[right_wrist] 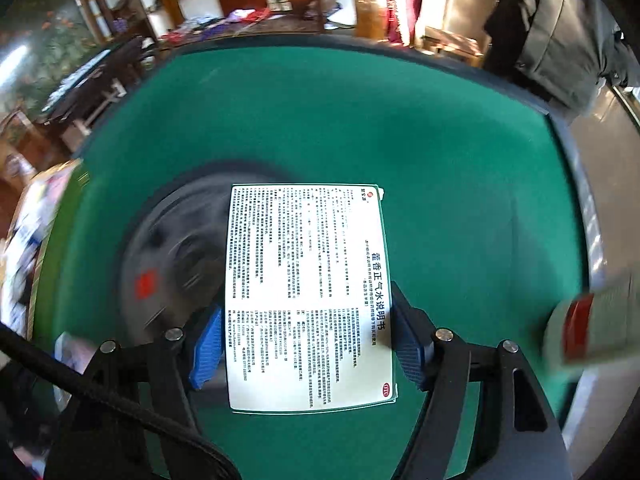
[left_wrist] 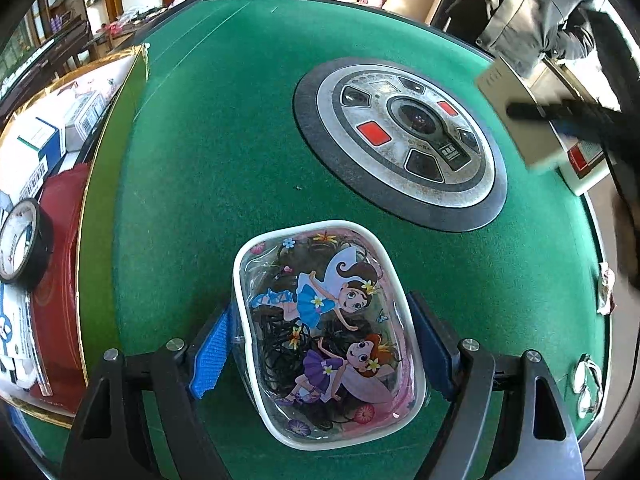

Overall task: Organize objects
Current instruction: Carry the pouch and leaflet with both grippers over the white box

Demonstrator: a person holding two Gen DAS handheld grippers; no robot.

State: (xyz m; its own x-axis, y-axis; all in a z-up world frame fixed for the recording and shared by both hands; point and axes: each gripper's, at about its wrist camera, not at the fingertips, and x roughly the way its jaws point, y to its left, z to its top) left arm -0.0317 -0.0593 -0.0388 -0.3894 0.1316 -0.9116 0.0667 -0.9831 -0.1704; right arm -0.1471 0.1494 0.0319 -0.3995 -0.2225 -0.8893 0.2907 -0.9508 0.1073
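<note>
Two grippers, each gripping: pouch [left_wrist: 326, 332], medicine box [right_wrist: 308, 300].

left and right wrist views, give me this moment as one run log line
left gripper: shut on fairy pouch | right gripper: shut on printed box, above green table | tray: tape roll

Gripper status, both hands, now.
Left gripper: shut on the fairy-print case, both pads against its sides.
Right gripper: shut on the printed medicine box, carried above the green table.
</note>
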